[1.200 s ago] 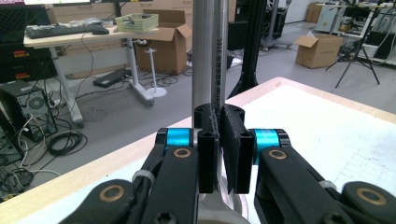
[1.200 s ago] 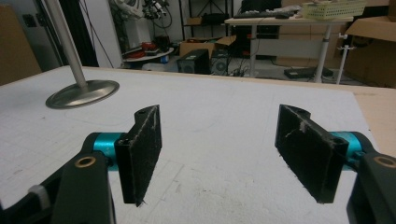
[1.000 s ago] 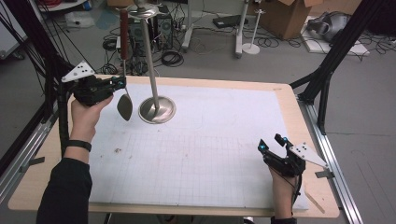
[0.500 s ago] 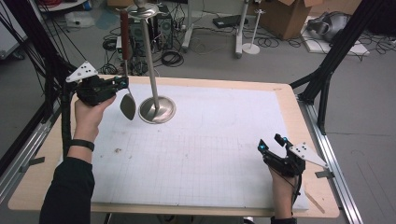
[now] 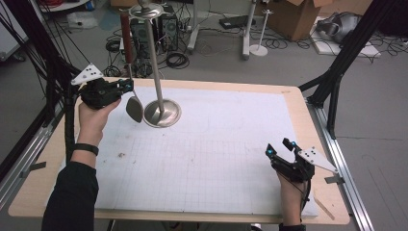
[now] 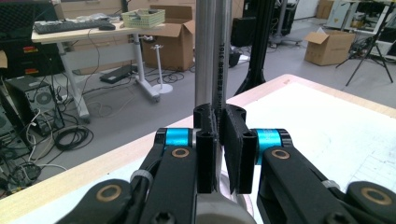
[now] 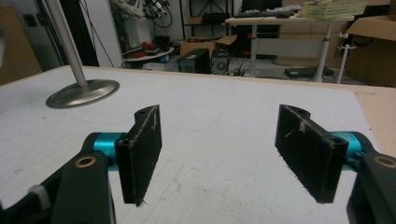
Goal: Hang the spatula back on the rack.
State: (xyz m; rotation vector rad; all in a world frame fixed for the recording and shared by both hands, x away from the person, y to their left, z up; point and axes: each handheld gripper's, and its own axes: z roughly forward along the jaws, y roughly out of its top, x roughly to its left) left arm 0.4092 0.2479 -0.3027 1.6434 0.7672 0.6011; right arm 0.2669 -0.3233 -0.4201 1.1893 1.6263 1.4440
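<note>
A long metal spoon (image 5: 134,109) with a dark red handle stands nearly upright, bowl down just above the white mat. My left gripper (image 5: 129,85) is shut on its thin shaft, low down near the bowl. In the left gripper view the shaft (image 6: 222,56) rises between the closed pads (image 6: 206,149). Right beside the spoon stands a tall steel stand (image 5: 162,113) with a round base and a small dish on top. My right gripper (image 5: 278,147) rests at the mat's near right corner, open, with nothing between its fingers (image 7: 140,149).
A white gridded mat (image 5: 207,154) covers the wooden table (image 5: 298,96). Black frame struts (image 5: 337,72) rise at the far right and along the left edge. The stand base (image 7: 83,92) lies far ahead-left of the right gripper.
The spoon's bowl has edged slightly right, closer to the stand's base, with the left gripper still shut on it. The right gripper has not moved.
</note>
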